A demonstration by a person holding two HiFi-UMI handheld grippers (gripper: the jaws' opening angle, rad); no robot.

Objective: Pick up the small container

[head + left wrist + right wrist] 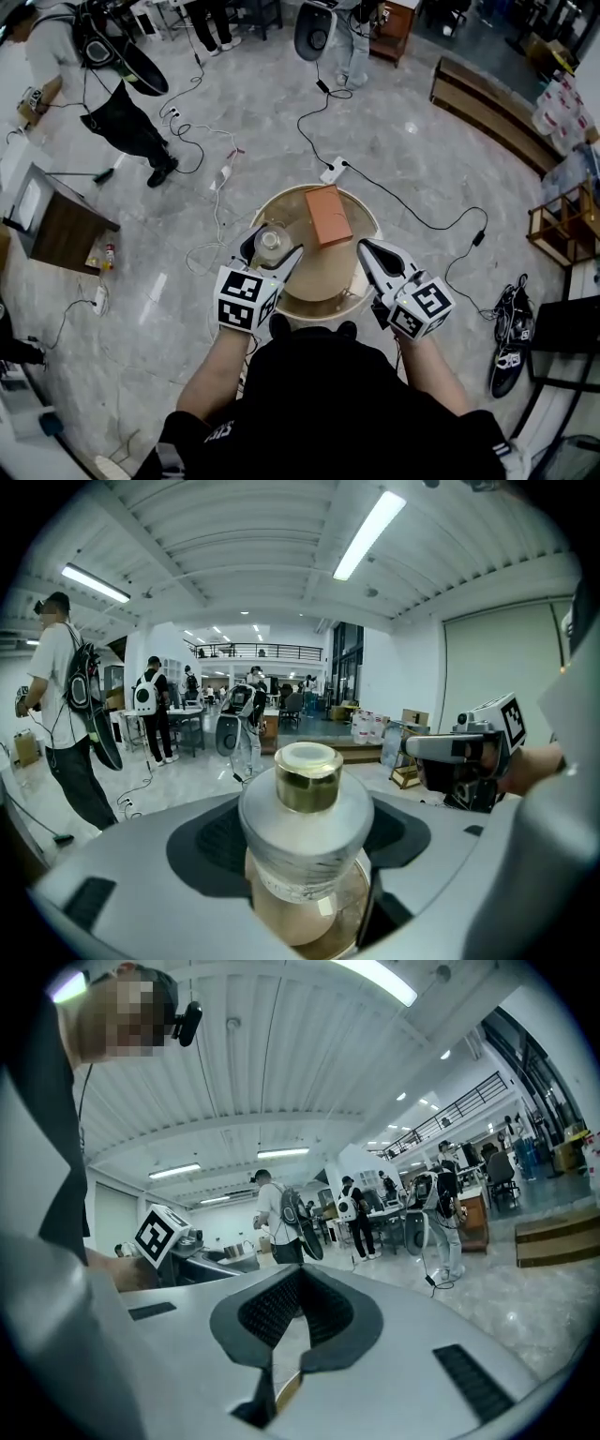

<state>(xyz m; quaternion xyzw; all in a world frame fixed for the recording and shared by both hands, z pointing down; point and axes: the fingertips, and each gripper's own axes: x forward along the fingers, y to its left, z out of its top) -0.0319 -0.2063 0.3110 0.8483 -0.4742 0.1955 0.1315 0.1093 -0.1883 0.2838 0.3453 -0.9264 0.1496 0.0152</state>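
1. At the near left of the round bench (323, 281), the left hand-held gripper (273, 249) is clamped on the small container (306, 827), with one grey jaw pressed to each side of its body.
2. The small container stands upright, its long axis vertical and its cap (307, 775) pointing straight up. From the head view, which looks down from above, it appears only as a pale round top.
3. It is a squat, round-shouldered jar of frosted glass with a short, shiny gold cylinder for a cap. A brownish tone shows through the lower glass.
4. The jaws and the picture's lower edge cut off its base, so whether it rests on the bench cannot be told. A small label low on the body is too small to read.
5. The bench top is smooth, light wood with a raised rim. At its far middle lies an orange-brown rectangular box (327, 215), well apart from the container.
6. At the near right, the right hand-held gripper (366, 247) has its jaws drawn almost together. A thin slit shows between the ribbed black pads (323, 1312), and nothing is in it.
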